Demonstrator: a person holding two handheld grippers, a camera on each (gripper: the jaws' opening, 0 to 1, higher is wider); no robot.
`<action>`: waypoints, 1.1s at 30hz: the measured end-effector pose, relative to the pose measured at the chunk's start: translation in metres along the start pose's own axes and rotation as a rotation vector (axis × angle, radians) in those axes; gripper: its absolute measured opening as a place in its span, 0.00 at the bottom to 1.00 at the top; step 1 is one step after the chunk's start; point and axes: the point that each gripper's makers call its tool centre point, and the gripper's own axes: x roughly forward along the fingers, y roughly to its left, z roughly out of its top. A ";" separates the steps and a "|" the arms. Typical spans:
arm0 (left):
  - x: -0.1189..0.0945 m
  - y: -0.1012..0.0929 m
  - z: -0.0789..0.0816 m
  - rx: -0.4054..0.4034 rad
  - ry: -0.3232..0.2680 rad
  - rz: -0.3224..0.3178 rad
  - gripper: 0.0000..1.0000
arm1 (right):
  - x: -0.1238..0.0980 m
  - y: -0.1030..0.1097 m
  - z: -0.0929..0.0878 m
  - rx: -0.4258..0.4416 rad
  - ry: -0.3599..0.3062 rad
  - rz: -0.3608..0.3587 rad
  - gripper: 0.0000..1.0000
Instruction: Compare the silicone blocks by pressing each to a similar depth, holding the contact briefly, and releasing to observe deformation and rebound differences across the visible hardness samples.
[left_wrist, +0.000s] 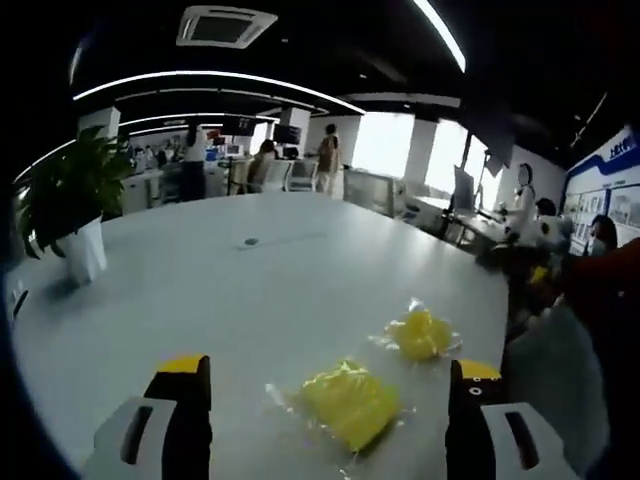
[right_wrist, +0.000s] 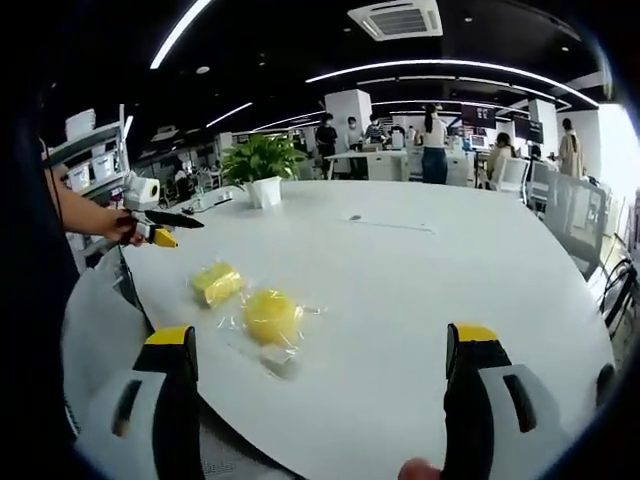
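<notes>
Two yellow silicone blocks in clear wrap lie on the white table (left_wrist: 250, 290). In the left gripper view the squarer block (left_wrist: 350, 403) lies just ahead between my jaws, and the rounder block (left_wrist: 421, 335) sits beyond it to the right. My left gripper (left_wrist: 328, 368) is open and holds nothing. In the right gripper view the squarer block (right_wrist: 217, 283) and the rounder block (right_wrist: 272, 317) lie ahead to the left, with a small clear piece (right_wrist: 276, 360) in front of them. My right gripper (right_wrist: 322, 338) is open above the table's near edge, apart from both. A hand holds the left gripper (right_wrist: 160, 230) at the far left.
A potted plant (right_wrist: 262, 160) in a white pot (left_wrist: 85, 250) stands on the table beyond the blocks. A person's dark sleeve (left_wrist: 600, 290) is at the right of the left gripper view. Desks, chairs and people fill the office behind the table.
</notes>
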 end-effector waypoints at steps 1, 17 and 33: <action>-0.005 0.003 0.001 0.004 -0.013 0.012 1.00 | 0.000 0.000 0.001 -0.006 -0.005 -0.001 0.97; -0.073 0.011 -0.022 -0.026 -0.109 0.074 1.00 | 0.000 -0.002 -0.002 -0.038 -0.002 -0.021 0.97; -0.073 0.005 -0.019 -0.024 -0.140 0.087 1.00 | -0.004 0.004 -0.019 -0.023 0.021 -0.015 0.97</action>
